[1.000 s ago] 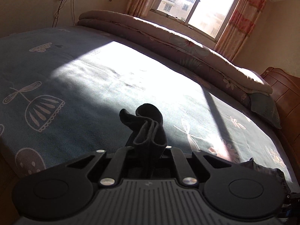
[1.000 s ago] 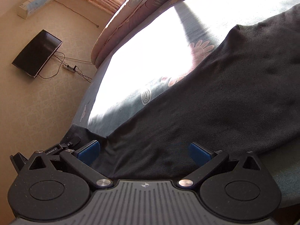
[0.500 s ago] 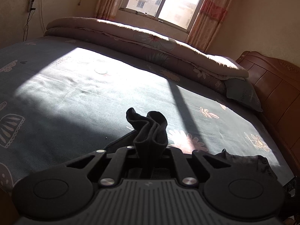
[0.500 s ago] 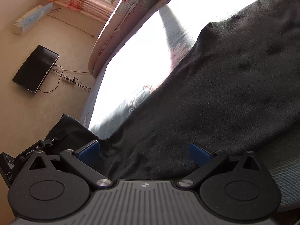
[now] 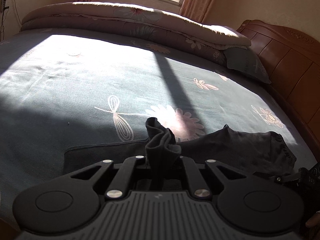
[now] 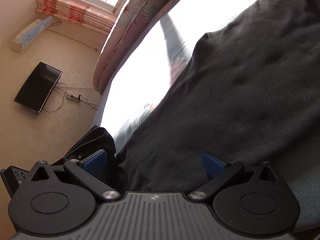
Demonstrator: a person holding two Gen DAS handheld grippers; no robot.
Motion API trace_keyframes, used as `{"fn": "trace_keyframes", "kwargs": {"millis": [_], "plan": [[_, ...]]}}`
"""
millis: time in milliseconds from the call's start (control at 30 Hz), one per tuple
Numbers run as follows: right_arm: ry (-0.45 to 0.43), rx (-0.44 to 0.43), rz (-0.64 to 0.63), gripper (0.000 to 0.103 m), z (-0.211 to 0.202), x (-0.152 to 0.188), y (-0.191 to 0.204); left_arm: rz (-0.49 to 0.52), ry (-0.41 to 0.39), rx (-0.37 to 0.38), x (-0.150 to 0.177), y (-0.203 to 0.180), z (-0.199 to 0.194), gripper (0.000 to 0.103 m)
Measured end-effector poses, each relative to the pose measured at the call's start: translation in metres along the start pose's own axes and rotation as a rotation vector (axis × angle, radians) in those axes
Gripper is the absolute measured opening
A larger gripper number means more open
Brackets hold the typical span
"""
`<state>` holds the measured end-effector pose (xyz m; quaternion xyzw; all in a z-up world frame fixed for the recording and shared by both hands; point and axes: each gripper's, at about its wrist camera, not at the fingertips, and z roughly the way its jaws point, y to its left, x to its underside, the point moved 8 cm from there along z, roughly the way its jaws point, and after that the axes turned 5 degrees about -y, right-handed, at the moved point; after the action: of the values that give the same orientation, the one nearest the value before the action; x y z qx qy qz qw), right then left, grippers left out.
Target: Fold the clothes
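Tightly pinched left claw, dark garment

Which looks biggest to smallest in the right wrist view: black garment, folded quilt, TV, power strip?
1. black garment, though nearness to the camera inflates it.
2. folded quilt
3. TV
4. power strip

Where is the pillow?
In the left wrist view, the green pillow lies far right on the bed, tucked under the folded quilt's end, beside the wooden headboard.
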<state>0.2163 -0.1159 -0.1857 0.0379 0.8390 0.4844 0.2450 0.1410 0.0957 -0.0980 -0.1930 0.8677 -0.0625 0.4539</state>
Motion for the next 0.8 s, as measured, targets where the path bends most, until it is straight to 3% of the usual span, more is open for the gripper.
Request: {"fn": "trace_keyframes", "kwargs": {"millis": [167, 333, 433, 467, 600, 800], "plan": [[-0.004, 0.005, 0.004, 0.103, 0.002, -0.001, -0.004, -0.013, 0.088, 0.010, 0.025, -0.002, 0.023, 0.010], [0.000, 0.009, 0.002, 0.103, 0.005, -0.002, -0.008, 0.025, 0.153, 0.024, 0.041, -0.009, 0.031, 0.035], [0.002, 0.006, 0.003, 0.103, 0.005, -0.003, -0.010, 0.088, 0.180, 0.027, 0.040, -0.018, 0.024, 0.042], [0.003, 0.005, 0.003, 0.103, 0.005, -0.003, -0.010, 0.113, 0.179, 0.026, 0.037, -0.020, 0.021, 0.044], [0.005, 0.005, -0.001, 0.103, 0.004, -0.002, -0.012, 0.145, 0.133, 0.002, 0.018, -0.013, 0.012, 0.070], [0.011, 0.010, -0.024, 0.103, 0.004, 0.001, -0.009, 0.074, 0.180, 0.041, 0.029, 0.003, 0.018, 0.075]]}}
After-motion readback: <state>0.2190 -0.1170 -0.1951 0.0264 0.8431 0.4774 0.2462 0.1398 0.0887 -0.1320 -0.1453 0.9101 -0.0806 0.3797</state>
